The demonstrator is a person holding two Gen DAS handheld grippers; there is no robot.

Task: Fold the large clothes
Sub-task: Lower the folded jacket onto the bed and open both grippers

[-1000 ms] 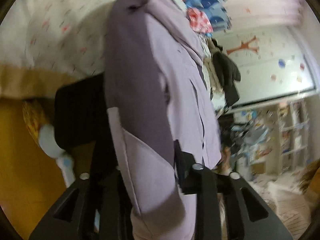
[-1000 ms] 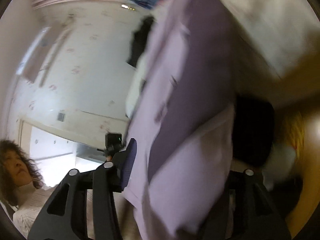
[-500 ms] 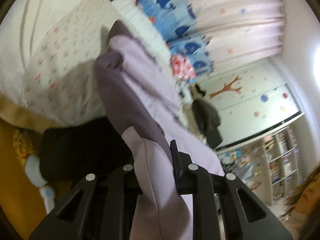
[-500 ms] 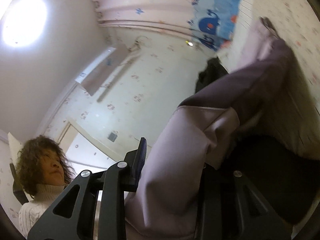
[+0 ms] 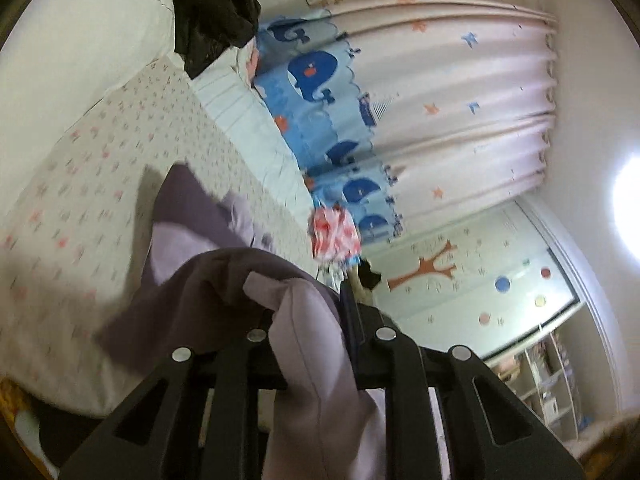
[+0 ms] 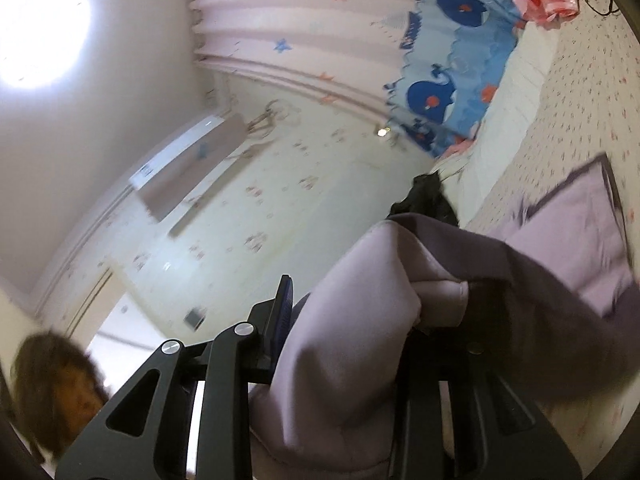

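A large lilac and dark purple garment [image 5: 224,280] is held up over the bed. My left gripper [image 5: 308,312] is shut on one bunched edge of it, lilac cloth hanging down between the fingers. My right gripper [image 6: 352,320] is shut on another bunched part of the garment [image 6: 400,288]. The far end of the cloth drapes down onto the floral bedsheet [image 5: 80,184], also seen in the right wrist view [image 6: 572,92]. The right-hand finger of each gripper is partly hidden by cloth.
A black garment [image 5: 212,8] lies at the head of the bed. A pink bundle [image 5: 334,234] sits by the whale-print curtain [image 5: 320,92]. A person's head [image 6: 52,384] shows at lower left. Shelves [image 5: 548,376] stand by the wall.
Both grippers have swung upward with the garment, from facing the bed edge to facing the curtains and ceiling. The garment's far end has dropped lower onto the sheet.
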